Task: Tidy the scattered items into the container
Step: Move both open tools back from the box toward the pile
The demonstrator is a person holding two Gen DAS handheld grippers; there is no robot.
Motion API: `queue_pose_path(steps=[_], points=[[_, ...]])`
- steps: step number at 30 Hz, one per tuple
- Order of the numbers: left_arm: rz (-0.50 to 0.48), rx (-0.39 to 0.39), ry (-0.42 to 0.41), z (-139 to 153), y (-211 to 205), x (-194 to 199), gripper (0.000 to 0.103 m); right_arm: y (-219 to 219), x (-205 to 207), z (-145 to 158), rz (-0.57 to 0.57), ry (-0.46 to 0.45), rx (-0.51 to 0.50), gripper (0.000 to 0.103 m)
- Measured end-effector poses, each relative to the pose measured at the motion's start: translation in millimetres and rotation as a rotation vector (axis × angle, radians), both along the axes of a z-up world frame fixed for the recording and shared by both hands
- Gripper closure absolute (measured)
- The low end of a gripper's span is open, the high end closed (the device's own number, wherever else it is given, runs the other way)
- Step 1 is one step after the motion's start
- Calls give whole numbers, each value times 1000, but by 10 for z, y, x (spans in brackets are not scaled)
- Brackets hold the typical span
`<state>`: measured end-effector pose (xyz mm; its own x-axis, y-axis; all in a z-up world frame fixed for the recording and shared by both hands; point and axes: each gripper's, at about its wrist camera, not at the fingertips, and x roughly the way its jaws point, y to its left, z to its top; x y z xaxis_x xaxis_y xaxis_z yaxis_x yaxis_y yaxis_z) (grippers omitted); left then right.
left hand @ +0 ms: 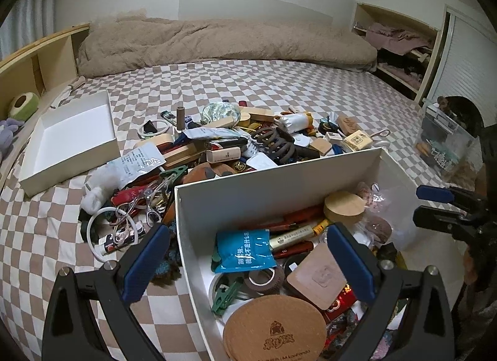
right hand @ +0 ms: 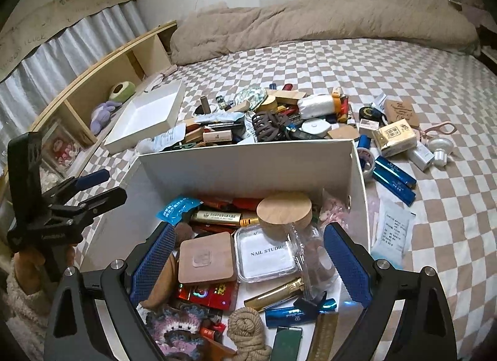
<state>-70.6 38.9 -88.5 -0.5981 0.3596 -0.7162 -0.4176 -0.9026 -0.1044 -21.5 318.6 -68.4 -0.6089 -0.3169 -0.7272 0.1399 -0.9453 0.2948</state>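
Right tongs [right hand: 247, 268] spread wide, holding nothing, poised over the near end of the white box [right hand: 248, 159] and framing a clear glass jar [right hand: 310, 255] lying inside. Left tongs [left hand: 247, 263] likewise wide open and empty, straddling the box's left wall, left pad over the checkered bed sheet [left hand: 46, 236], right pad over the contents. Inside the box, nearest: round cork coasters [left hand: 275, 330], a coil of rope [right hand: 245, 336], a crocheted piece [right hand: 174, 330], a blue tube [right hand: 295, 314], a gold comb [right hand: 273, 292]. Further in: a square wooden coaster [right hand: 206, 260], a clear case marked "NAIL STUDIO" [right hand: 267, 255], a roll of brown tape [left hand: 264, 278], a green clip [left hand: 225, 295], a blue packet [left hand: 245, 250], a gold pen [right hand: 217, 216], a round wooden lid [right hand: 284, 210] toward the far wall. Beside the box on the right, on the sheet: a white sachet [right hand: 393, 230], two blue tubes [right hand: 394, 179], a tissue pack [right hand: 394, 137], pink scissors [right hand: 438, 129]. Beside the box on the left: a white ring [left hand: 102, 230], an eyelash curler [left hand: 152, 205], a white cotton wad [left hand: 96, 190]. Beyond the far wall, a dense pile of scattered items [left hand: 248, 140], among them a brown spiral hair tie [left hand: 278, 143]. Further left, the empty white box lid [left hand: 74, 134] lying open side up. At the far end of the bed, a rumpled beige blanket [left hand: 217, 41] against the wall.
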Motion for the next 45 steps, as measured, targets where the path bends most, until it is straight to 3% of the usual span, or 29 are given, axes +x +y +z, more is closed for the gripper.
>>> queue_pose_path(steps=[16,18,27,45], points=[[15,45,21,78,-78,194,0,-52,172,164,-62,119,121,6],[15,41,32,100,-73,224,0,-72,196,182,-66,136,148,0],[18,29,69,151,-58,340,0,-110,299,258,-59,204,196,0],[43,27,98,197,-82,367,0,-36,336,309,-67,226,198,0]])
